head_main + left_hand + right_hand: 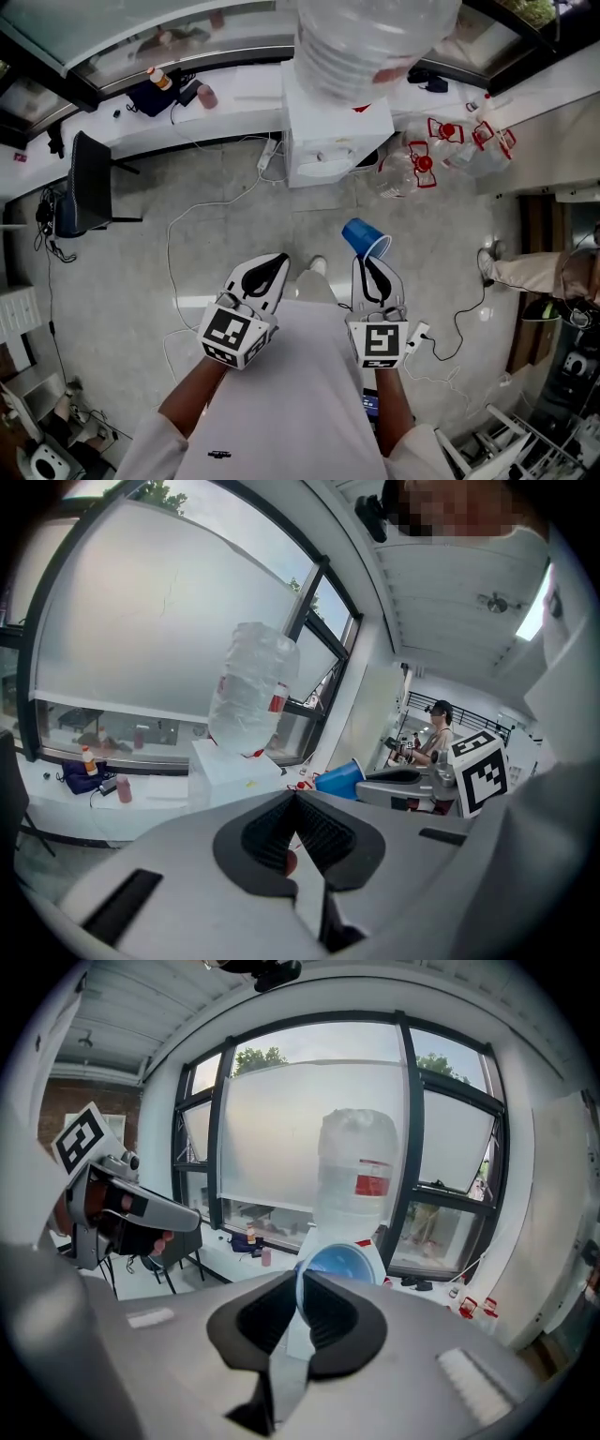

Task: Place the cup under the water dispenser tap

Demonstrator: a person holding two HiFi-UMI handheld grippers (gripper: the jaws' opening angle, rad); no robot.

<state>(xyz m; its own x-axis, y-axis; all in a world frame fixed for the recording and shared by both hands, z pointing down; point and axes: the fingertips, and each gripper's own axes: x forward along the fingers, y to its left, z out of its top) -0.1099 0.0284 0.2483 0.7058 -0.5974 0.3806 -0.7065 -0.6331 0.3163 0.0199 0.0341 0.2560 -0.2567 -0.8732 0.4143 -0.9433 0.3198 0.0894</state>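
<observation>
In the head view my right gripper (374,265) is shut on the rim of a blue cup (364,236), which lies tilted with its mouth toward me. The white water dispenser (333,131) stands ahead across open floor, a clear bottle (375,37) on top. In the right gripper view the cup (336,1265) sits pinched between the pads of the right gripper (300,1297), with the dispenser's bottle (356,1171) behind it. My left gripper (265,275) is level with the right one, shut and empty. The left gripper view shows the dispenser (230,771) and the cup (339,778).
Several empty jugs with red handles (441,150) lie on the floor right of the dispenser. A black chair (89,183) stands at the left. White cables (187,244) trail across the floor. A person's legs (534,272) show at the right edge. A white counter (225,103) runs behind.
</observation>
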